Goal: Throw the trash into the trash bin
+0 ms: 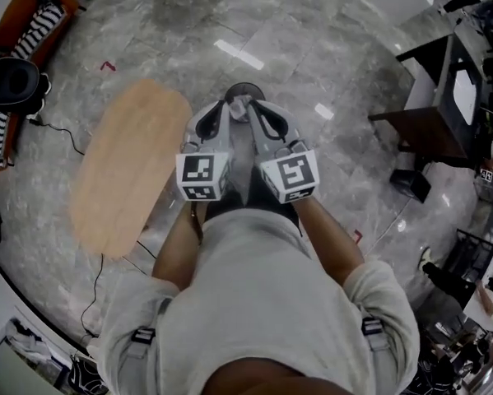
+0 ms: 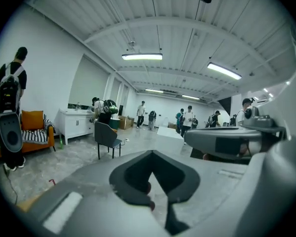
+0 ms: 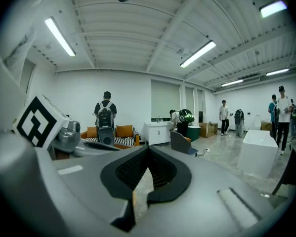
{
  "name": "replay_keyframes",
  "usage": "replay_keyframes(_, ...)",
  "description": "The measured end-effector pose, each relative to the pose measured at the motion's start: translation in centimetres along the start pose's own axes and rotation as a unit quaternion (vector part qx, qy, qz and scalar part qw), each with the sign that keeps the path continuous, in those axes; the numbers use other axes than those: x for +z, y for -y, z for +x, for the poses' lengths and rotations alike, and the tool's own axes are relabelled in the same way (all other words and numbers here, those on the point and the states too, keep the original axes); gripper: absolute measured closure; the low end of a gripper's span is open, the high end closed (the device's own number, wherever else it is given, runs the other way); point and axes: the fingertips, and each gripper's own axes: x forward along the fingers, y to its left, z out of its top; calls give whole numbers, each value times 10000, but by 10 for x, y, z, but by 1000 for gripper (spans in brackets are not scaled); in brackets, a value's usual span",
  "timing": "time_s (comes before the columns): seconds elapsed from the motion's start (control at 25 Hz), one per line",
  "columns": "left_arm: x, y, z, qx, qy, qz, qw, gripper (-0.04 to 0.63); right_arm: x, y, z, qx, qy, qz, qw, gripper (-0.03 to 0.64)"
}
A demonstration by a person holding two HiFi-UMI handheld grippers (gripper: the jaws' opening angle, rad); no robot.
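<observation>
Oval wooden tabletop (image 1: 131, 167) over marble floor (image 1: 271, 39)

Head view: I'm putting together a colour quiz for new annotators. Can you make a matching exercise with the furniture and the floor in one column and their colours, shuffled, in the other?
Things:
1. oval table
2. desk
3. sofa
4. floor

Colours:
A. grey marble
B. orange
C. light wood
D. dark brown

Pairs: 1-C; 2-D; 3-B; 4-A
</observation>
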Motion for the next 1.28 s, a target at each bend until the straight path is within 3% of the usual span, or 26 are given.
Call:
replay_keyframes(0.2, -18, 21, -35, -75, -137, -177, 9997, 578, 3, -24, -35, -64, -110, -56, 9999, 609)
replay_keyframes(0.44, -5, 59, -36, -278, 61, -53, 9996, 577, -2, -4, -77, -236, 86, 367, 9990, 610)
replay_keyframes(0.92, 9, 141, -40, -411, 234, -144, 9988, 578, 6, 30, -149, -231, 221, 148, 9994, 610)
replay_keyframes(1.28, 20, 169, -40, -353, 474, -1, 9982, 577, 13, 39, -170, -133, 380, 11, 9992, 609)
